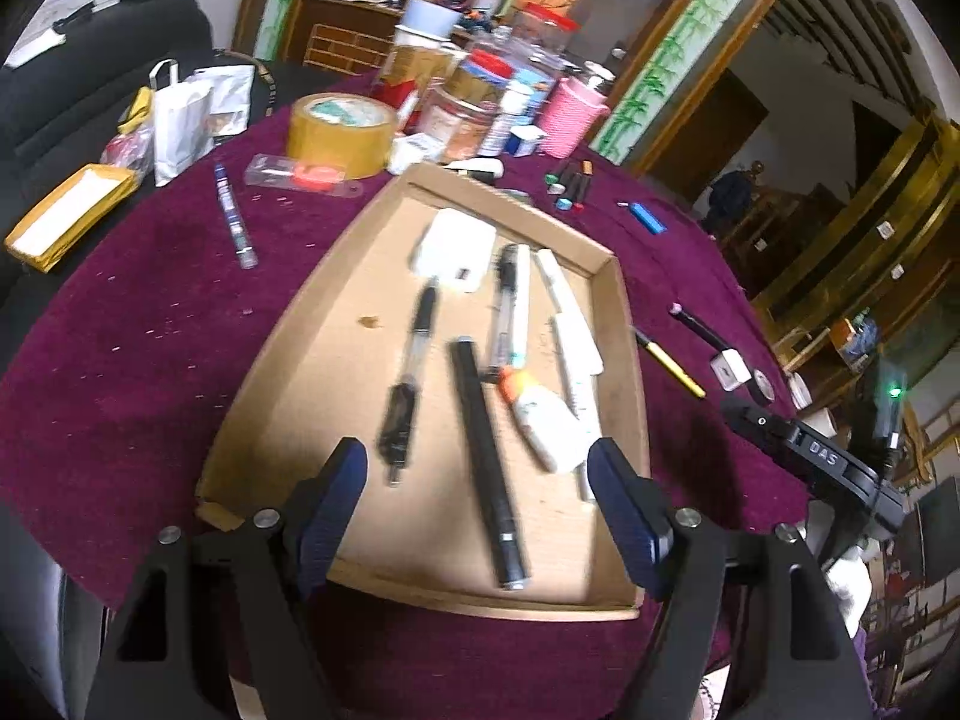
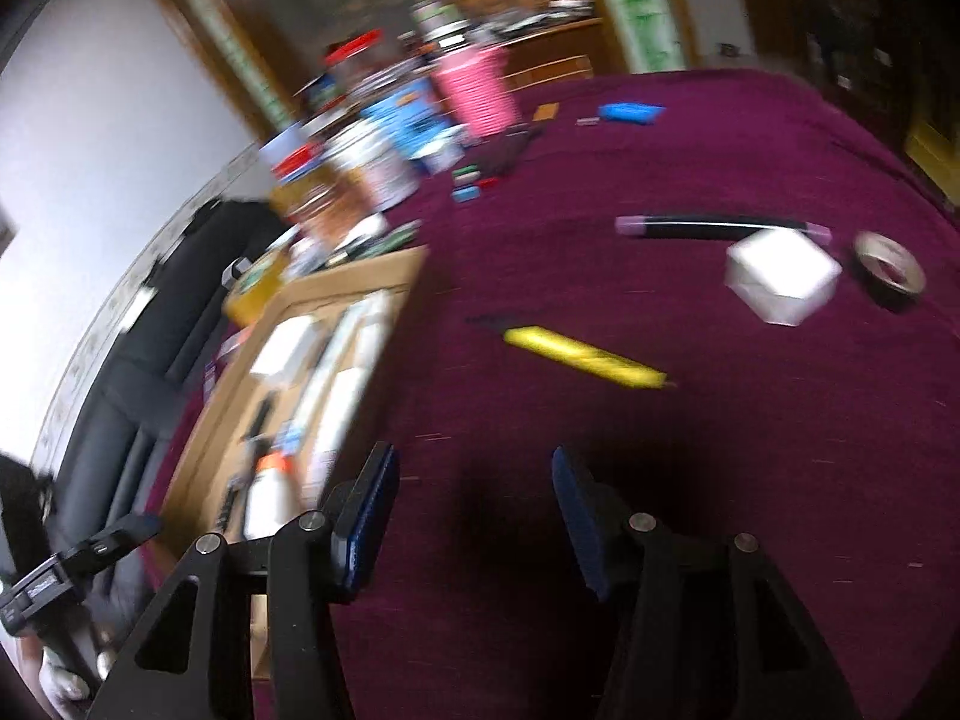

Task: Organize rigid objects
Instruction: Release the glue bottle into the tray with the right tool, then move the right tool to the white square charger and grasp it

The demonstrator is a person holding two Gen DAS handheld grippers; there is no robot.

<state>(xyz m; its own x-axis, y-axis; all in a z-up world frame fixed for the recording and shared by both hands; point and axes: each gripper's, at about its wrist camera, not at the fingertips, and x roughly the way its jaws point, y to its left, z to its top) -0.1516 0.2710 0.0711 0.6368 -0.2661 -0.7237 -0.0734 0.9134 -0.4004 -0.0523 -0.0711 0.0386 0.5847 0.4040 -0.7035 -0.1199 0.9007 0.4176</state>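
A shallow cardboard tray (image 1: 312,360) lies on the purple cloth, holding several pens, a black stick (image 1: 486,456), a white glue bottle with an orange cap (image 1: 540,414) and a white adapter (image 1: 456,246). My left gripper (image 1: 477,468) hovers open above the tray's near end, nothing between its fingers. My right gripper (image 2: 474,480) is open over bare cloth right of the tray (image 2: 366,276). Beyond it lie a yellow pen (image 2: 585,357), a white cube (image 2: 780,282), a black pink-tipped stick (image 2: 720,227) and a small tape roll (image 2: 891,267). The right view is motion-blurred.
A brown tape roll (image 1: 342,132), a pink cup (image 1: 570,114), jars and boxes crowd the table's far side. A blue pen (image 1: 234,216), markers (image 1: 570,183) and a blue lighter (image 1: 648,217) lie on the cloth. The right gripper's body (image 1: 822,462) shows at the right.
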